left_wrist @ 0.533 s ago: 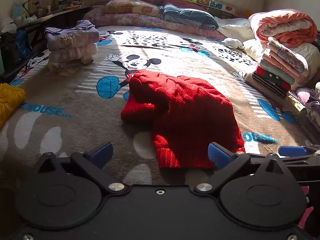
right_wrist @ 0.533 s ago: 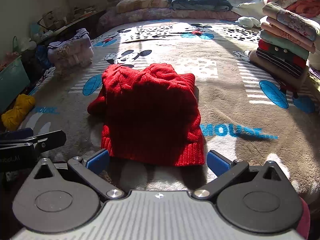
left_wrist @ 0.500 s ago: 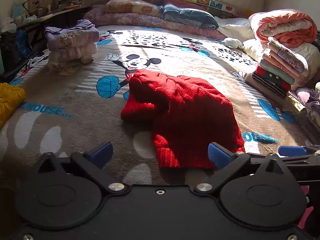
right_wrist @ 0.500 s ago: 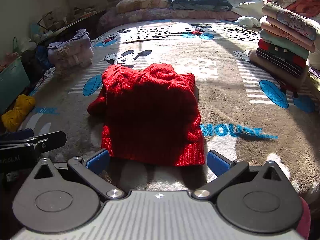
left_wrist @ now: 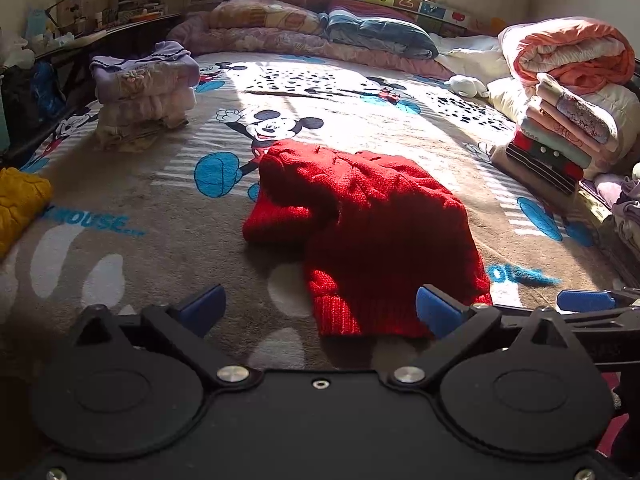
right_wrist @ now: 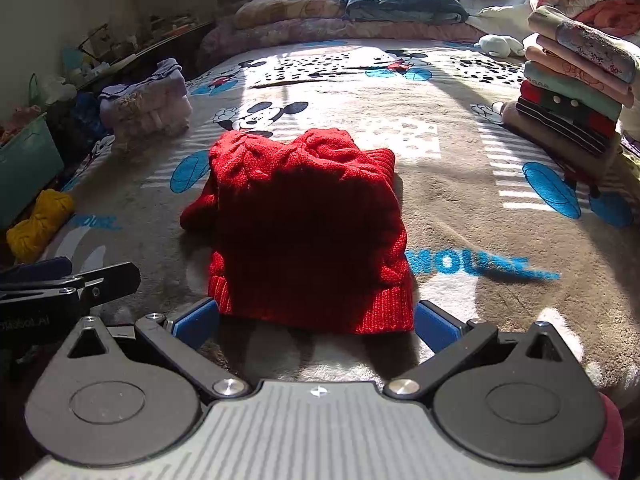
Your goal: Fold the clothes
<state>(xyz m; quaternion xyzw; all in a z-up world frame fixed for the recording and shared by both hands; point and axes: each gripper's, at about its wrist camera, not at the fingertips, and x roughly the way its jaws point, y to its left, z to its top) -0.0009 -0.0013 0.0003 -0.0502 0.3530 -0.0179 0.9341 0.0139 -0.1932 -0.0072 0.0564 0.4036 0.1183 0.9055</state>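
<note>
We are holding the left gripper (left_wrist: 320, 308) and right gripper (right_wrist: 316, 322) spread wide and empty just short of the ribbed hem of a red cable-knit sweater (right_wrist: 308, 224), which is lying partly folded, one sleeve bulging out left, mid-bed on the Mickey Mouse blanket (right_wrist: 460, 152). We are judging the knit thick, soft and floppy, best pinched at hem corners. Folded clothing stacks (left_wrist: 144, 92) are sitting beyond.

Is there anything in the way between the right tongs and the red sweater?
Nothing visible. The right tongs stand open just short of the red sweater's near hem, with only bare blanket between.
</note>
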